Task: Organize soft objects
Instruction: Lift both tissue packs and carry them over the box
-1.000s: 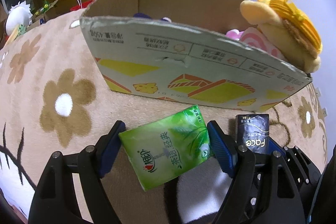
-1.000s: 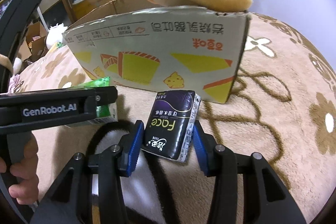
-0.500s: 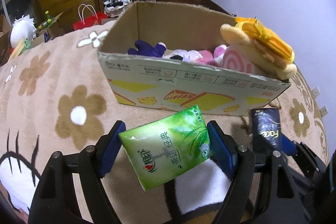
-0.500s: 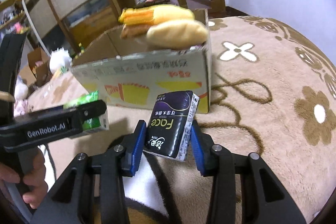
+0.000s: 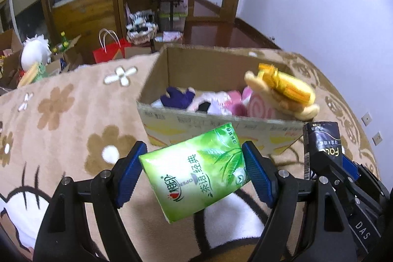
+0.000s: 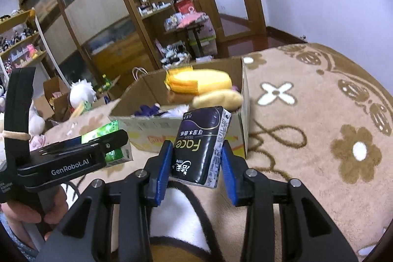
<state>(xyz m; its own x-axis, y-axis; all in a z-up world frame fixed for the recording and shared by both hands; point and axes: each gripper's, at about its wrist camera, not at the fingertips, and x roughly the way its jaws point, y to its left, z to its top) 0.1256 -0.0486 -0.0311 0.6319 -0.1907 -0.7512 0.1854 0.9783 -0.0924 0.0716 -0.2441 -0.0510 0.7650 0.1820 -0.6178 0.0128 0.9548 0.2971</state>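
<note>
My left gripper is shut on a green tissue pack and holds it in the air in front of the cardboard box. My right gripper is shut on a black tissue pack, also raised before the box; that pack shows in the left wrist view too. The green pack shows at the left of the right wrist view. The box holds a yellow plush, a pink swirl plush and a purple plush.
A beige blanket with brown flowers covers the surface under the box. Beyond its far edge stand a red bag, cardboard boxes with a white plush and wooden shelves. A white wall is at the right.
Both grippers have risen with their tissue packs, so I now look down into the box and see the plush toys inside. Both grips are unchanged.
</note>
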